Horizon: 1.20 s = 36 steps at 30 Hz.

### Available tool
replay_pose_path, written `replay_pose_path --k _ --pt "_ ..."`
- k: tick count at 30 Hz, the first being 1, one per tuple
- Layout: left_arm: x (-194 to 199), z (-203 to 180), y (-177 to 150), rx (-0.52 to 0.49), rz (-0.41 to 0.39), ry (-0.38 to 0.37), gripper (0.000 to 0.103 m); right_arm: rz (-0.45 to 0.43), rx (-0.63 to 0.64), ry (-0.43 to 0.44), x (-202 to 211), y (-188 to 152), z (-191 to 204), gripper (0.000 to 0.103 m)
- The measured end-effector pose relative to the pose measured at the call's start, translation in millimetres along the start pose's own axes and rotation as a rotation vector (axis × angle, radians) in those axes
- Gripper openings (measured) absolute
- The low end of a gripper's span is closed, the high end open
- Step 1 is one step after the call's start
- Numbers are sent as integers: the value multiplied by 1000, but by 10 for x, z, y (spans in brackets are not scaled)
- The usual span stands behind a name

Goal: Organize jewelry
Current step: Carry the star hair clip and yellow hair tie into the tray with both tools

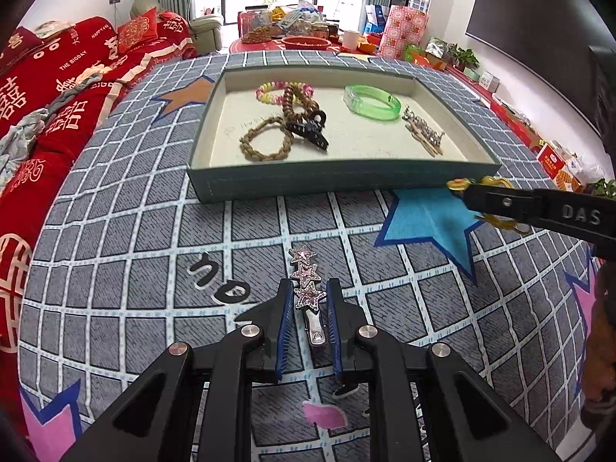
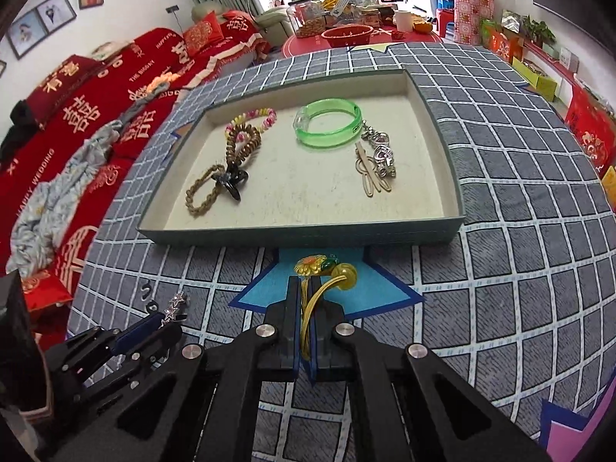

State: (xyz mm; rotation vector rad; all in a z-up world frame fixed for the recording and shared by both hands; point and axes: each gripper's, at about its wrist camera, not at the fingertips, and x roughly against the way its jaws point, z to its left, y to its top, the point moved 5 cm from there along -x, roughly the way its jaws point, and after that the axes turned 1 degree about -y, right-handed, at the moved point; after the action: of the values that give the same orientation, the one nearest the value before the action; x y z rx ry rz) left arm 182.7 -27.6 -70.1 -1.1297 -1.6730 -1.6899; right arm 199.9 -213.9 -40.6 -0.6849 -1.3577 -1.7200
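Note:
A pink star hair clip (image 1: 306,277) lies on the checked mat between the fingers of my left gripper (image 1: 308,288), whose jaws stand close around it, not clearly touching. My right gripper (image 2: 304,288) is shut on a yellow hair tie with a flower and bead (image 2: 327,269), just in front of the tray; it also shows in the left wrist view (image 1: 481,184). The green-sided tray (image 1: 338,184) holds braided hair ties (image 1: 265,142), a pastel coil tie (image 1: 277,88), a dark claw clip (image 1: 308,131), a green bangle (image 1: 369,100) and silver clips (image 1: 423,131).
The tray (image 2: 300,235) sits on a grey checked mat (image 1: 134,269) with blue stars. A red-covered sofa (image 1: 46,88) runs along the left. A cluttered red table (image 1: 300,38) stands behind the mat. Boxes (image 1: 558,161) line the right wall.

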Motion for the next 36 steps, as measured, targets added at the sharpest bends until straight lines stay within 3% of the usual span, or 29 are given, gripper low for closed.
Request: replay_pose_path --k 18,31,36 --pt "215 153 659 6 -97 -24 30 -77 -61 66 358 419 -105 4" --pt "-166 244 1191 9 -93 -7 30 -45 -75 49 -1 853 -206 4" --pt "-388 229 1307 -23 -84 31 30 -18 -86 29 -235 1021 -282 4"
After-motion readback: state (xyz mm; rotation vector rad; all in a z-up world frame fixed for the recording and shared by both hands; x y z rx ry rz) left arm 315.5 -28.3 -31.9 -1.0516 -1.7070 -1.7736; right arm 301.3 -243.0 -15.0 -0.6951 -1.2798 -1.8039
